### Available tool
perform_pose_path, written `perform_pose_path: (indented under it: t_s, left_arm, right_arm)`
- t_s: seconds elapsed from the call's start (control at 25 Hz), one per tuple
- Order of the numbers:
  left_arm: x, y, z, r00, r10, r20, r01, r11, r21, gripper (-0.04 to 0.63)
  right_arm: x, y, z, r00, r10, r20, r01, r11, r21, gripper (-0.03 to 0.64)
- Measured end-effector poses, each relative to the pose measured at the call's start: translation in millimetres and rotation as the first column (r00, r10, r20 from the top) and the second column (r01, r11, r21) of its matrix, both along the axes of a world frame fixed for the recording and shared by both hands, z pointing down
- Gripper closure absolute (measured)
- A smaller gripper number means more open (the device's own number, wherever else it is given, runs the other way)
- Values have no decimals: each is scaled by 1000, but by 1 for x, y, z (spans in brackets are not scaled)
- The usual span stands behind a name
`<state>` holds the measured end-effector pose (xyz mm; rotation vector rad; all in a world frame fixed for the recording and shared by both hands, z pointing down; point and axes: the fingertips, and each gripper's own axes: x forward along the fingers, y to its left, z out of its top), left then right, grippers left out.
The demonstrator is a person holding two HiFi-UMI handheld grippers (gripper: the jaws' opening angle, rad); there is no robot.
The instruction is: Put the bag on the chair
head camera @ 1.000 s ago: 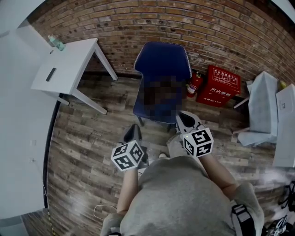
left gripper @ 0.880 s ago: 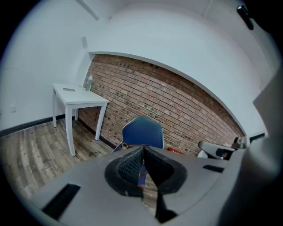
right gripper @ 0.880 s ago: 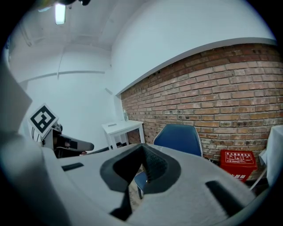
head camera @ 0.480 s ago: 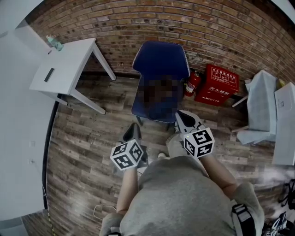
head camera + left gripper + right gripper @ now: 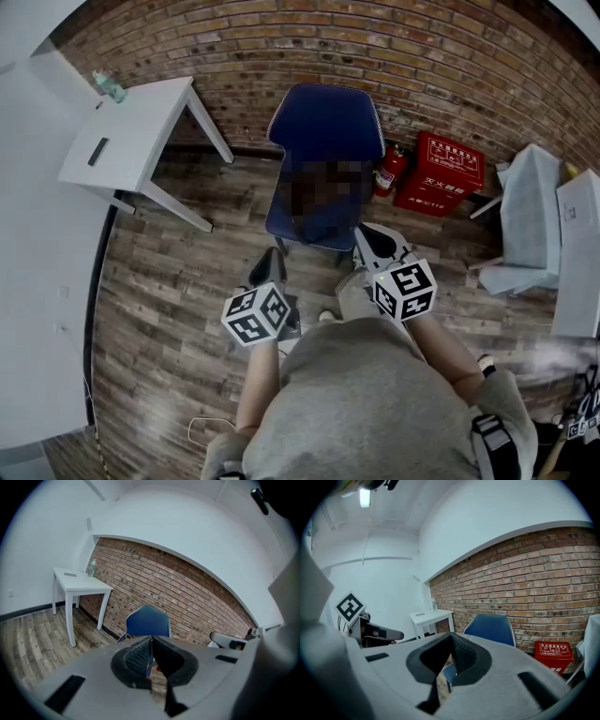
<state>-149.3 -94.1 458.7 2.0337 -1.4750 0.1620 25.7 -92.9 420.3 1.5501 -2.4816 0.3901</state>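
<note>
A blue chair (image 5: 325, 141) stands against the brick wall, straight ahead of me. A blur patch covers the middle of its seat, and I can make out no bag in any view. My left gripper (image 5: 271, 262) hangs over the wooden floor in front of the chair's left front corner, jaws shut and empty. Close to the seat's right front corner is my right gripper (image 5: 374, 240), also shut on nothing. The chair (image 5: 148, 621) shows beyond the closed left gripper (image 5: 151, 641), and the chair (image 5: 489, 626) also shows beyond the closed right gripper (image 5: 451, 640).
A white table (image 5: 132, 132) with a bottle (image 5: 110, 86) and a small dark object (image 5: 97, 151) stands to the left. A fire extinguisher (image 5: 385, 174) and a red box (image 5: 442, 174) sit right of the chair. White-covered furniture (image 5: 531, 221) is at the far right.
</note>
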Motion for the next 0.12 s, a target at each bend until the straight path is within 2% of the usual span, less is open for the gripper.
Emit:
perform_pose_path:
  t_s: [0.12]
  left_arm:
    - [2, -1, -3, 1000, 9, -6, -9, 1000, 6, 586]
  right_arm:
    - [-3, 0, -3, 1000, -6, 2, 6, 1000, 5, 614]
